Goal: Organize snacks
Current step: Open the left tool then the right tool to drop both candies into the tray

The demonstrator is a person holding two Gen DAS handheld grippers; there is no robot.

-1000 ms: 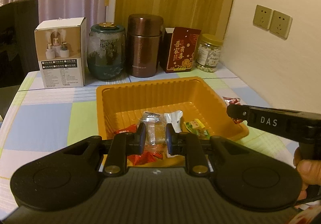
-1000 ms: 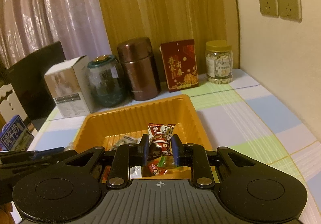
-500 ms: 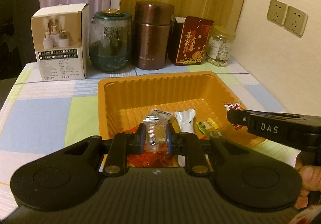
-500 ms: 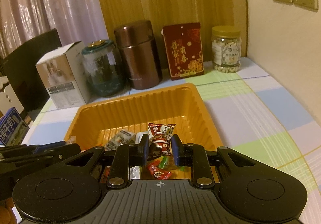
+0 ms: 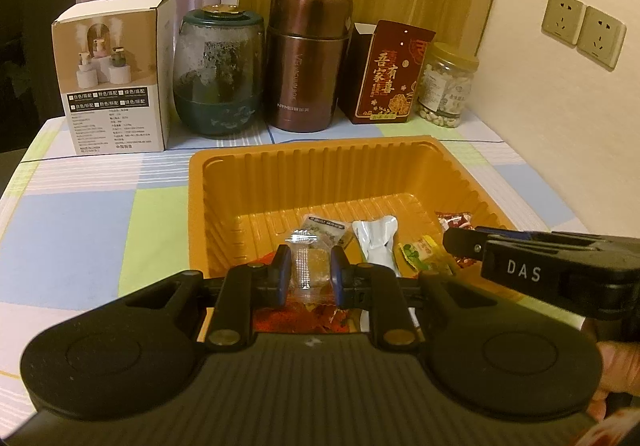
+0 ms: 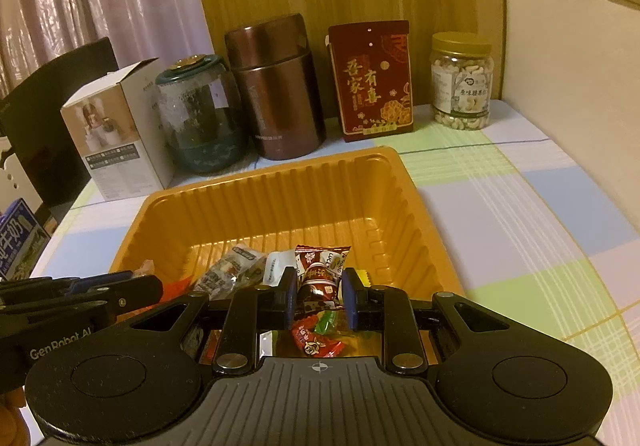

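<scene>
Snacks sit pinched in both grippers above an orange tray (image 5: 200, 182). The left gripper (image 5: 307, 276) has its jaws closed on a clear-wrapped candy (image 5: 306, 266); the right gripper (image 6: 319, 296) has its jaws closed on a dark red snack packet (image 6: 320, 270). More wrapped snacks lie on the tray floor beneath them. The tray rests on a checked tabletop (image 5: 100, 230). Behind it stand a white box (image 5: 114, 82), a glass jar (image 5: 218, 74), a brown canister (image 5: 306, 62), a red carton (image 5: 390, 74) and a jar of nuts (image 5: 446, 86).
</scene>
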